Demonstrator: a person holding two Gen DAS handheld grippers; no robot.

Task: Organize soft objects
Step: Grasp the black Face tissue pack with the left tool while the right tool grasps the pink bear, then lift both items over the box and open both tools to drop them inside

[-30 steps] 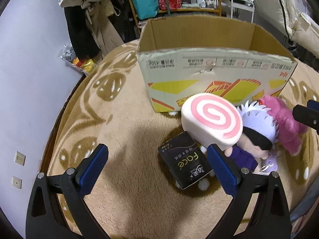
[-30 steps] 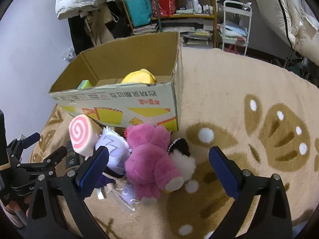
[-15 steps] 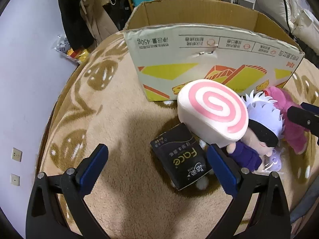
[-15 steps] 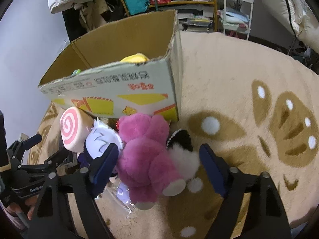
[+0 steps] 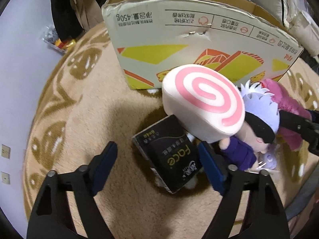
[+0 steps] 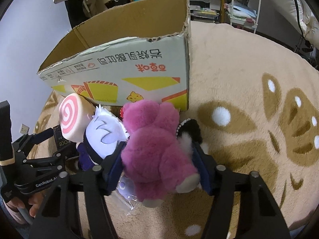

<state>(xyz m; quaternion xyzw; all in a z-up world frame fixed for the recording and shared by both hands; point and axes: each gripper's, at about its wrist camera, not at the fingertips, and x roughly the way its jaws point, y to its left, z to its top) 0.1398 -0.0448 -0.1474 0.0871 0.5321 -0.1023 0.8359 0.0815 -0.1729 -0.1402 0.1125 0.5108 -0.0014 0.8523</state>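
Fluffy magenta plush bear [image 6: 157,151] lies on the beige rug [image 6: 249,63] before the open cardboard box [image 6: 127,75], right gripper [image 6: 159,171] fingers bracketing it, grip unclear; left gripper [image 5: 157,166] released; every toy here remains unboxed.

Deep-pile fleece rug [image 5: 83,103], tan with brown and white pattern, matt. Corrugated cardboard box [image 5: 179,45], printed outer face slightly satin, top edge torn and rough. Swirl cushion [image 5: 203,107] in smooth short plush. Pink bear [image 6: 155,151] in long shaggy fur. Doll [image 6: 105,135] with flat felt hair. Black packet [image 5: 171,157] in glossy film. Left tongs [image 5: 157,167] and right tongs [image 6: 159,171]: matt black plastic arms, blue rubbery pads, bright metal rivets.
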